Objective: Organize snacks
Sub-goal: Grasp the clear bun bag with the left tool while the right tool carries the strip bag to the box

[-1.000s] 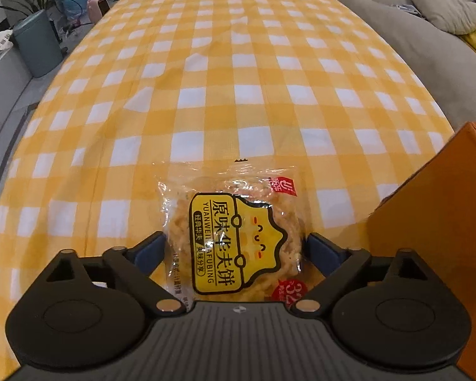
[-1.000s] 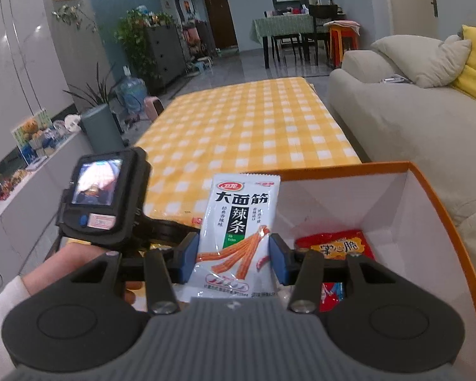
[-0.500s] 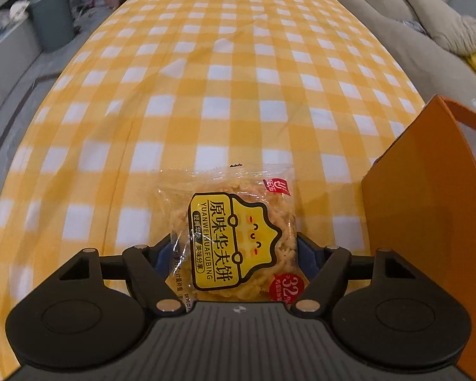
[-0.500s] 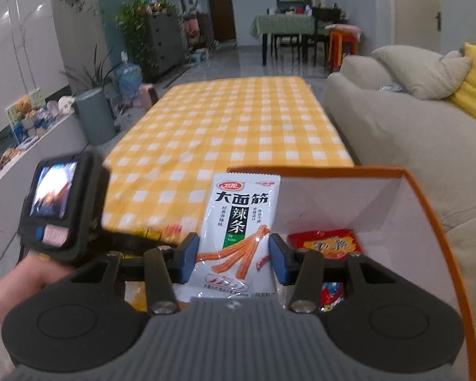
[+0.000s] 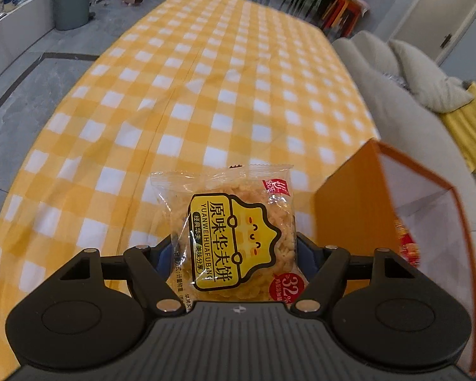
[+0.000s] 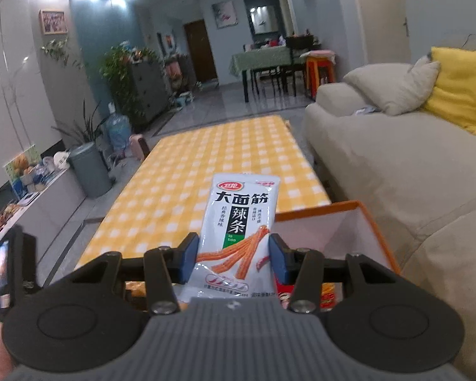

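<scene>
My left gripper (image 5: 234,255) is shut on a clear waffle-biscuit packet (image 5: 234,238) with a yellow label, held above the yellow checked tablecloth (image 5: 225,89). The orange box (image 5: 349,209) with a white inside stands just to its right. My right gripper (image 6: 234,254) is shut on a white spicy-strip packet (image 6: 238,231), held upright above the near left part of the same orange box (image 6: 358,222). A red snack packet (image 6: 327,295) lies inside the box, mostly hidden by my right gripper; it also shows in the left wrist view (image 5: 406,244).
A beige sofa (image 6: 396,165) with a yellow cushion (image 6: 460,85) runs along the table's right side. A grey bin (image 6: 89,171) and a low shelf stand left of the table. The left gripper's camera unit (image 6: 6,270) shows at the lower left of the right wrist view.
My left gripper closed on the biscuit packet and lifted it off the cloth, tilting up. My right gripper rose and tilted up with the strip packet, so the box sits lower in view.
</scene>
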A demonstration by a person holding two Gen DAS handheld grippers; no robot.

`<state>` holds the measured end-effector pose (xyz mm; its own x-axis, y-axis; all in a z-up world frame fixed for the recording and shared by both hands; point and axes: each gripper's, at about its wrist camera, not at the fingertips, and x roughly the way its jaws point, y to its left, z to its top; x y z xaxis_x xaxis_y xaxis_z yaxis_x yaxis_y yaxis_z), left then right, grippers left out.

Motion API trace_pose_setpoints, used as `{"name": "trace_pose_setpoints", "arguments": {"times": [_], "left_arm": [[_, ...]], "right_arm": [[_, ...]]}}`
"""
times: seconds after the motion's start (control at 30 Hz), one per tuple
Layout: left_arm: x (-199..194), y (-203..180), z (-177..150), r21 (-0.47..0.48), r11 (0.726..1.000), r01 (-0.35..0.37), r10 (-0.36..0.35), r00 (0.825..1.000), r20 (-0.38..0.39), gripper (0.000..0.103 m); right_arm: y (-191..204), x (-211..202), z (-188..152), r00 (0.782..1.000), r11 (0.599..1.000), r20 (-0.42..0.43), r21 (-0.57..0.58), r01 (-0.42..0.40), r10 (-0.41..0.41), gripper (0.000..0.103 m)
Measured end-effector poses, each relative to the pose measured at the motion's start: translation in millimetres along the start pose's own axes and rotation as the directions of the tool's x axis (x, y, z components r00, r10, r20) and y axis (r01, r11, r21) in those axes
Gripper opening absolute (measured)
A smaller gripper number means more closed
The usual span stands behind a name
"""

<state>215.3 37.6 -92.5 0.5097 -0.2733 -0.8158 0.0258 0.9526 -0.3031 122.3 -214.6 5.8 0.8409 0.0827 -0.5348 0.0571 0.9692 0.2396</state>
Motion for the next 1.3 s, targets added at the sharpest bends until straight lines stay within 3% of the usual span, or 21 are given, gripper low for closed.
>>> {"name": "trace_pose_setpoints", "arguments": {"times": [0.4, 0.53, 0.67, 0.83, 1.0, 1.1, 1.3], "left_arm": [[-44, -8, -16, -0.056, 0.991, 0.125, -0.121, 0.99, 0.066, 0.085], [-51, -10, -22, -0.032, 0.981, 0.192, -0.189, 0.978, 0.085, 0.085], [-52, -16, -26, -0.029, 0.966, 0.255, -0.253, 0.965, 0.073, 0.085], [-55, -30, -30, 0.025, 0.958, 0.286, -0.287, 0.956, 0.068, 0.085], [-53, -33, -31, 0.025, 0.953, 0.302, -0.303, 0.95, 0.071, 0.085], [-48, -32, -31, 0.029, 0.958, 0.287, -0.288, 0.955, 0.069, 0.085], [-37, -21, -27, -0.004, 0.961, 0.277, -0.276, 0.96, 0.047, 0.084]], "right_arm": [[-21, -48, 15, 0.997, 1.0, 0.074, 0.01, 0.028, -0.028, 0.047], [-52, -44, 16, 0.999, 0.999, 0.0, 0.019, -0.048, 0.048, 0.047], [-85, -29, 16, 0.996, 0.997, -0.092, 0.074, -0.014, 0.021, 0.047], [-107, 14, 8, 0.973, 0.988, -0.222, 0.154, -0.029, 0.063, 0.047], [-103, 57, -3, 0.944, 0.996, -0.329, 0.073, 0.047, -0.02, 0.047], [-97, 81, -6, 0.93, 0.997, -0.365, 0.045, 0.057, -0.036, 0.047], [-84, 112, -3, 0.897, 0.988, -0.416, -0.111, 0.11, -0.147, 0.048]]}}
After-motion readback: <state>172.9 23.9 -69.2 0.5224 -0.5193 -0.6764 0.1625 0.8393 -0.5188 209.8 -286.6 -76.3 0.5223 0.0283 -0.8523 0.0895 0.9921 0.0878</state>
